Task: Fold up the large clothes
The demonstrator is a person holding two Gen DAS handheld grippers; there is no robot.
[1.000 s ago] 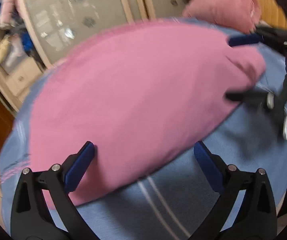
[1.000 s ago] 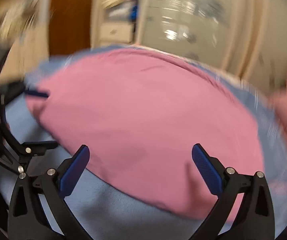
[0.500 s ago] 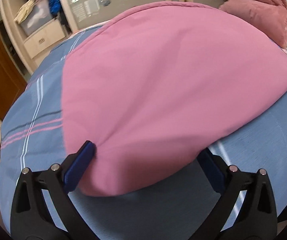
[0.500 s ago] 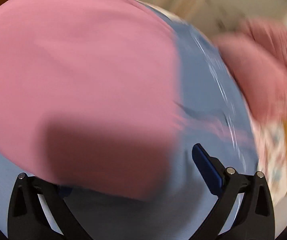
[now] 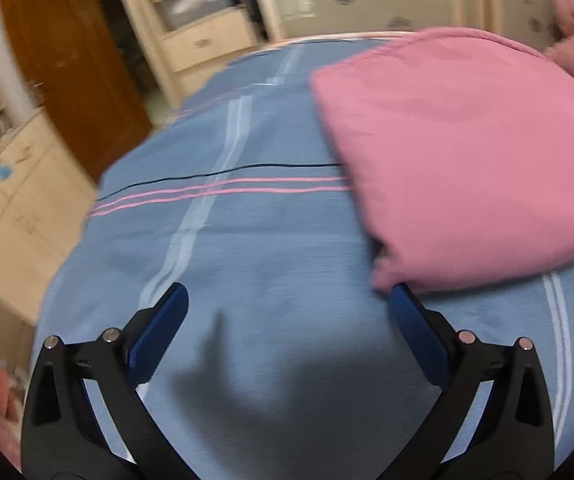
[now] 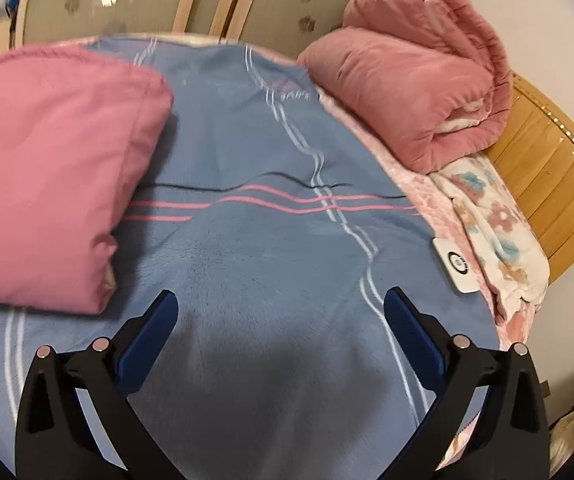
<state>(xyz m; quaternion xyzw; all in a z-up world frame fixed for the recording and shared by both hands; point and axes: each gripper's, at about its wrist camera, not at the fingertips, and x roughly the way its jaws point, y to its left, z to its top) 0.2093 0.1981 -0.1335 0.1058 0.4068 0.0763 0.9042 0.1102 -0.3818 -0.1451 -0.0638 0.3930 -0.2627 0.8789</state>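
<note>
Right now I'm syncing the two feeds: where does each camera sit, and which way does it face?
Left wrist: on the left gripper, over the blue bedspread, facing the wardrobe; open fingers show, the pink folded garment at right.
Right wrist: on the right gripper, facing the headboard side and rolled pink quilt; open fingers show.
Shared: garment and bedspread.

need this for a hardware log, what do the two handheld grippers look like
Both match. The left gripper and the right gripper each have two black plastic arms with triangular cut-outs, silver round rivets at the joints, and flat dark blue pads lining the inner faces of the fingers. No cables, markings, hands or sleeves show in either view.
</note>
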